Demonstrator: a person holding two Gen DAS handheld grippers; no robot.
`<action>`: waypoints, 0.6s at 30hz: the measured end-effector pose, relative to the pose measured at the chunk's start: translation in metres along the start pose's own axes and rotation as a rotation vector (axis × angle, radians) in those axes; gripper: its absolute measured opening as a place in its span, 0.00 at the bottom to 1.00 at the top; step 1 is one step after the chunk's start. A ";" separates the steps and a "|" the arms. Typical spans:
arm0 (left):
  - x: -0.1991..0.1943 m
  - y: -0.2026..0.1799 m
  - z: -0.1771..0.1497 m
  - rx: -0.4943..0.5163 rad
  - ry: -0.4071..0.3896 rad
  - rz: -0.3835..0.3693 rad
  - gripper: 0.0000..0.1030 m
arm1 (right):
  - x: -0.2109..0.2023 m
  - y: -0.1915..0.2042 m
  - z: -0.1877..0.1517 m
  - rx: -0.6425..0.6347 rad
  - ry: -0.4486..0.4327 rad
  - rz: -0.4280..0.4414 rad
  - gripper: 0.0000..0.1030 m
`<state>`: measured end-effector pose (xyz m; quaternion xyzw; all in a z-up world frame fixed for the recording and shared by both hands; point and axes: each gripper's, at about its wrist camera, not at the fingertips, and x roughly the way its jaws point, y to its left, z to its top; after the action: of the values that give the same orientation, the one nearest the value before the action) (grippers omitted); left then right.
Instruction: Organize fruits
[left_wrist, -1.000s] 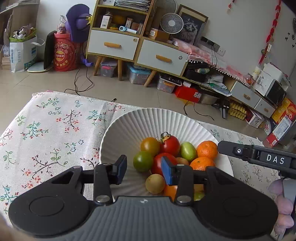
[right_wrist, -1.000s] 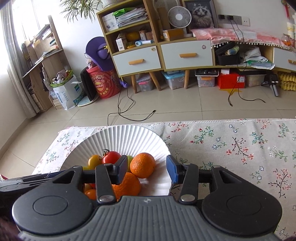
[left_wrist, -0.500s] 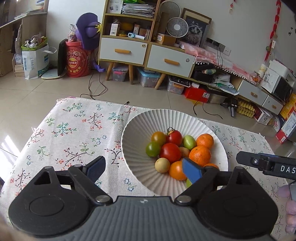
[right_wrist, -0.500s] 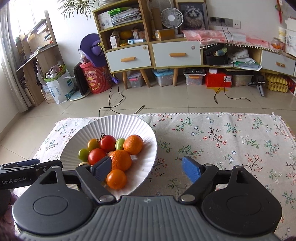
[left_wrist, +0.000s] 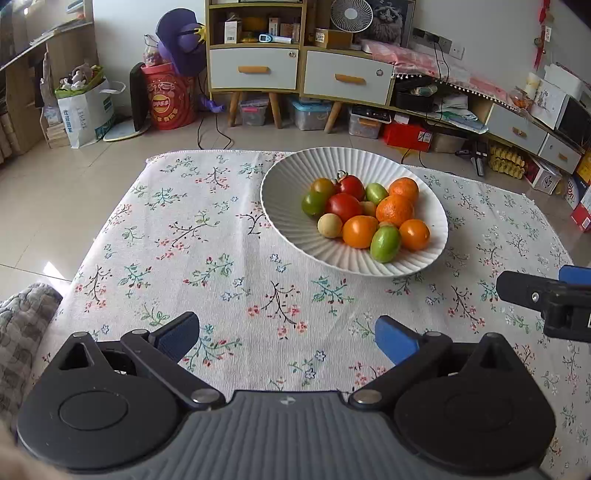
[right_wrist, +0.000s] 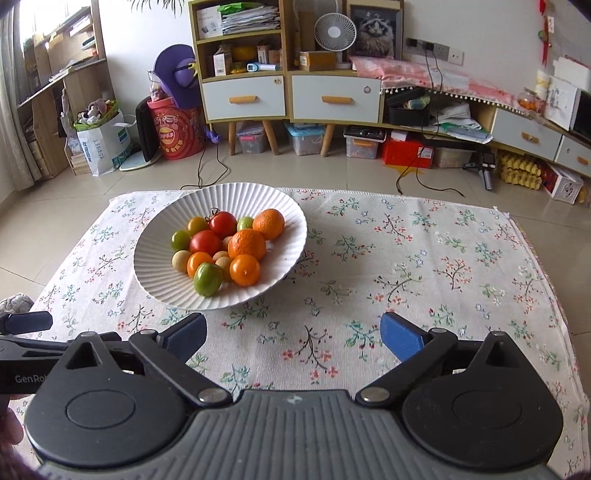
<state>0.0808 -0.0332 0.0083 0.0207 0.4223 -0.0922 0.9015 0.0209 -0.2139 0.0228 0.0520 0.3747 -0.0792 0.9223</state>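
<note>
A white ribbed bowl (left_wrist: 291, 221) (right_wrist: 159, 251) stands on the floral tablecloth (left_wrist: 207, 258) (right_wrist: 424, 266), holding several oranges, red tomatoes and green and yellow fruits. A green fruit (left_wrist: 385, 238) (right_wrist: 208, 278) lies at the near edge of the pile, beside an orange (left_wrist: 394, 210) (right_wrist: 246, 239). My left gripper (left_wrist: 287, 338) hovers over the cloth, short of the bowl, its jaws opening wide with nothing between them. My right gripper (right_wrist: 293, 334) hangs to the right of the bowl, jaws also opening and empty. Each gripper's tip shows at the edge of the other's view.
The table's far edge meets a tiled floor with cables. Beyond stand a cabinet with drawers (right_wrist: 288, 96), a fan (right_wrist: 334, 31), a red bucket (right_wrist: 177, 129) and storage boxes. A grey knitted cloth (left_wrist: 22, 332) lies at the table's near left corner.
Both grippers have pulled back from the bowl and spread their jaws from nearly closed to wide. The bowl now sits farther off in both views, fully visible.
</note>
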 end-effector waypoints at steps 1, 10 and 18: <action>-0.003 0.001 -0.003 -0.009 0.002 0.000 0.94 | -0.003 0.002 -0.004 -0.002 0.002 0.000 0.99; -0.020 -0.006 -0.026 0.004 0.022 0.052 0.94 | -0.011 0.007 -0.030 -0.004 0.042 -0.024 0.99; -0.026 -0.002 -0.040 0.008 0.013 0.090 0.94 | -0.020 0.004 -0.040 0.009 0.000 -0.059 0.99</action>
<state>0.0334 -0.0270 0.0024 0.0438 0.4262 -0.0531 0.9020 -0.0201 -0.2017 0.0081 0.0452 0.3756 -0.1079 0.9194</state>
